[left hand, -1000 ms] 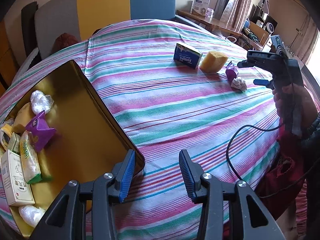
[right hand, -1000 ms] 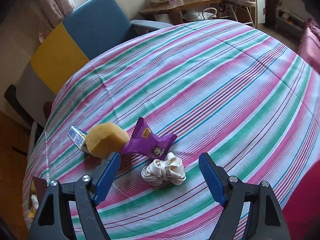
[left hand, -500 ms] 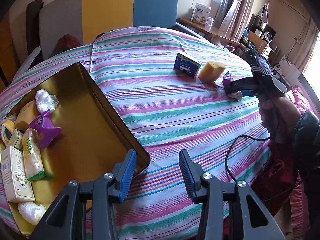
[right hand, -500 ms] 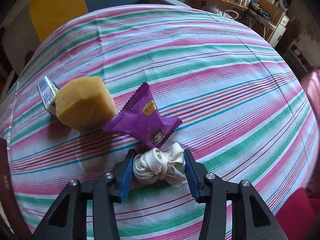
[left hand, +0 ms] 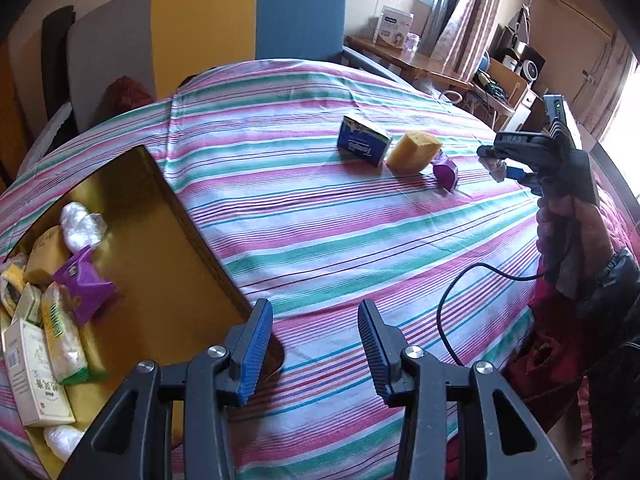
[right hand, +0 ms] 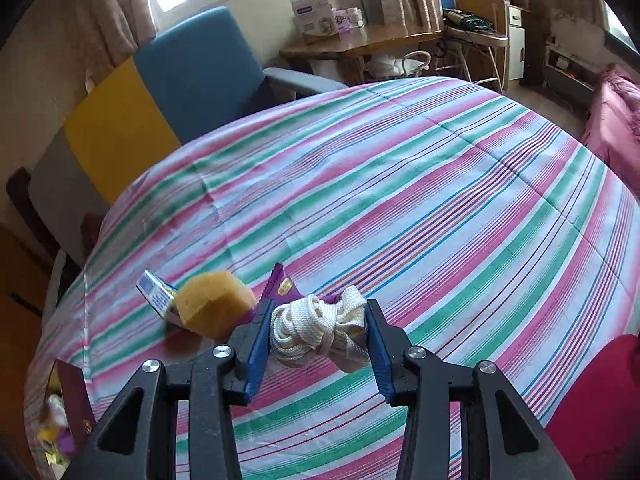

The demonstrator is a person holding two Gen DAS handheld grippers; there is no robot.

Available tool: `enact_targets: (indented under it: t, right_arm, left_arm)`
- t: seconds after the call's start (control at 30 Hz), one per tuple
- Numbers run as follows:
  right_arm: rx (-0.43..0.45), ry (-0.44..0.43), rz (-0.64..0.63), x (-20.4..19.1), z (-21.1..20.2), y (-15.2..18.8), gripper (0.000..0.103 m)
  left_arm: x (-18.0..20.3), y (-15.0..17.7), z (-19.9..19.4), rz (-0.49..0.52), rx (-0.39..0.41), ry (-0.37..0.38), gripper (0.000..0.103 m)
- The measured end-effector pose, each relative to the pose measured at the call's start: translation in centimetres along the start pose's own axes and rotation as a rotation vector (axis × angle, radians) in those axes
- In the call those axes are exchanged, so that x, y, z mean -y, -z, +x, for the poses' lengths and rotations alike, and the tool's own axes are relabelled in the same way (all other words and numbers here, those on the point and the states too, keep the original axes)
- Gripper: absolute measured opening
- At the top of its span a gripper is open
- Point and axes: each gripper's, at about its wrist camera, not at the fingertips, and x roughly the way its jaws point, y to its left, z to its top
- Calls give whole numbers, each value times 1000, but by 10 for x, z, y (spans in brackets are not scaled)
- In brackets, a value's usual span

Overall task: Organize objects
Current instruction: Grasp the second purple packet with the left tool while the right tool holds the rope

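Observation:
My right gripper (right hand: 318,344) is shut on a white bundle of cord (right hand: 320,330) and holds it above the striped tablecloth; it also shows in the left wrist view (left hand: 502,162) at the far right. Behind it lie a purple snack packet (right hand: 282,286), a yellow sponge (right hand: 214,304) and a blue tissue pack (right hand: 154,296). My left gripper (left hand: 316,350) is open and empty over the near corner of the gold tray (left hand: 160,272). The same sponge (left hand: 414,152), packet (left hand: 446,170) and tissue pack (left hand: 362,145) sit far across the table.
The gold tray holds several items: a white box (left hand: 30,376), a green-white packet (left hand: 64,340), a purple packet (left hand: 82,284) and wrapped white bundles (left hand: 78,226). A blue, yellow and grey chair (left hand: 208,28) stands behind the table. A black cable (left hand: 460,288) hangs from the right hand.
My right gripper closed on the cord bundle and lifted it off the cloth. The left gripper stayed open by the tray corner.

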Motion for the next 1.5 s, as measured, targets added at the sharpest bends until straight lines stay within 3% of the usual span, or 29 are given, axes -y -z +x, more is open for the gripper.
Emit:
enact_targets:
  t: [0.23,0.5,0.73,0.9,1.17,1.27,1.3,1.5]
  right_arm:
    - [39,-65,139,22,-8,-6,45]
    - [50,-161,199,31,-13,-7,45]
    - [55,-224,254,42,-14,-7,45]
    - [71,-278,294,52,-17,-7,45]
    - [80,-328,321,57,-17,-6,45]
    - [76,-335,323,57,-15,-7,45]
    - [72,-338,324,57,-15,-7,45]
    - [50,-345,286,50,-11,-7,45]
  left_arm:
    - [31,-27,37,17,-66,90,45]
    - [66,-81,93,-19,-158,230,43]
    - [120,-128,141,-21,-197,285,45]
    - [153,-152,174,-59,-215,293,68]
    - [174,-169,228,-186,-239,171,70]
    - [178,-168,233,-170,-215,119,62]
    - [180,-167,232,-145,-203,107,51]
    - [175,-147,212,-10,-202,166,40]
